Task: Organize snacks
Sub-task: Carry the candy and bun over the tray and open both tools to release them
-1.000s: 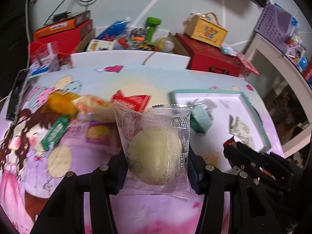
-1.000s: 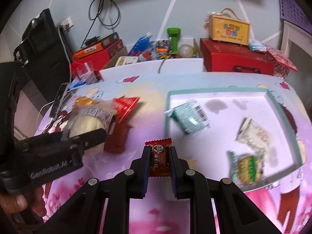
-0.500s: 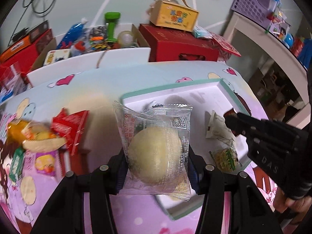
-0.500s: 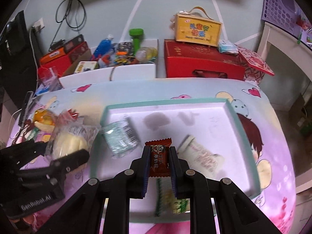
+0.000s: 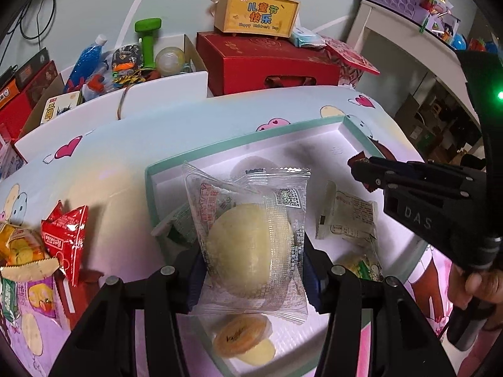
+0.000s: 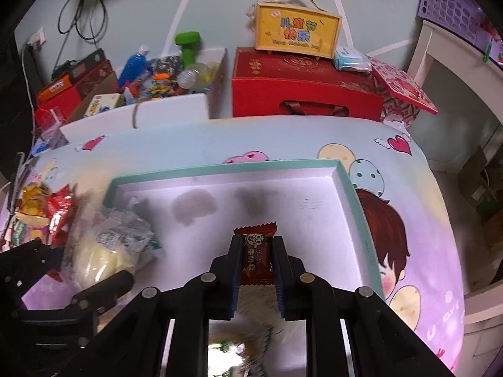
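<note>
1. The left gripper (image 5: 253, 260) is clamped on a clear-wrapped pale round bun (image 5: 248, 245), holding it above the near left part of the tray (image 5: 195, 154).
2. The right gripper (image 6: 257, 262) is pinched tight on a small dark red wrapped candy (image 6: 256, 256), over the tray's middle.
3. In the left wrist view, the right gripper and the hand (image 5: 481, 282) gripping it stand over the tray's right rim.
4. Inside the white, teal-rimmed tray lie a pale printed packet (image 5: 345, 216), a teal packet (image 5: 180, 226) partly hidden behind the bun, a green-and-yellow snack (image 5: 358, 264) and an orange round sweet (image 5: 240, 334).
5. Left of the tray, red triangular packets (image 5: 64, 232) and yellow snack bags (image 5: 22, 251) lie loose on the cartoon-printed tablecloth (image 5: 125, 169).
6. Beyond the table stand a red gift box (image 5: 267, 62) with a yellow handled box (image 5: 256, 12) on it, and a white bin (image 5: 157, 84) of bottles and toys.
</note>
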{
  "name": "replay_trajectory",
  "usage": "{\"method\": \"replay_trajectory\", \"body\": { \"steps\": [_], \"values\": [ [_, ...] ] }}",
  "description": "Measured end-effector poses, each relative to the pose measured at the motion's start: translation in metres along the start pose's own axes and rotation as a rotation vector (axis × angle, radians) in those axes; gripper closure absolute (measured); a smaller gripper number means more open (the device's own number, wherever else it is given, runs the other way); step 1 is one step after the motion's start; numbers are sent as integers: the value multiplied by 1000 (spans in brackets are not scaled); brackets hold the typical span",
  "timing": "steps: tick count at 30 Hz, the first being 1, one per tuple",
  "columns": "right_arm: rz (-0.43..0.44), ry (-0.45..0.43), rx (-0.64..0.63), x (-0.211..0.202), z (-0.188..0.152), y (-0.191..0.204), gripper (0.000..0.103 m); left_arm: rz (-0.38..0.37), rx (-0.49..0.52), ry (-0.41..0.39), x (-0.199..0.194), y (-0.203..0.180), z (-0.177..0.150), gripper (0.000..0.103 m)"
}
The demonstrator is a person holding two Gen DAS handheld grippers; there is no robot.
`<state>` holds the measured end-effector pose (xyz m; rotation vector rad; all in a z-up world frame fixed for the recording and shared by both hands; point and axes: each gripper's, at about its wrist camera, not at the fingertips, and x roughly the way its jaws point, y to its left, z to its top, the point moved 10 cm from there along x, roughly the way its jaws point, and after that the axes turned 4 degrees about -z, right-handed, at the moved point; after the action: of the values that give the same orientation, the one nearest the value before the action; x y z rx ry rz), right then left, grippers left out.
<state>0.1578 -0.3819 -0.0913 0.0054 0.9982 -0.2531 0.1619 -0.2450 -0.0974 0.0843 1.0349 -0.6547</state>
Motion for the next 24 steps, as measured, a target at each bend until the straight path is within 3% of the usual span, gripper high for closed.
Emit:
{"method": "replay_trajectory", "body": {
  "steps": [5,9,16,19,21,23,24],
  "values": [
    [-19,22,-2,13,2,-13,83,5,2,13,6,-1,-1,48],
    [-29,43,-3,22,1,-19,83,11,9,10,2,-4,1,26],
    [-31,60,-3,24,-1,-21,81,43,23,-2,-14,-4,4,24],
    [-31,70,0,22,-3,-22,77,61,15,-5,-20,1,3,19],
    [-42,74,-5,20,-5,-22,68,74,1,-8,-23,7,1,15],
    [-49,71,-8,16,-6,-23,36,89,-19,-16,-28,15,0,14],
    [-51,61,-10,13,-5,-23,34,101,-35,-25,-31,21,-2,12]
  ]
}}
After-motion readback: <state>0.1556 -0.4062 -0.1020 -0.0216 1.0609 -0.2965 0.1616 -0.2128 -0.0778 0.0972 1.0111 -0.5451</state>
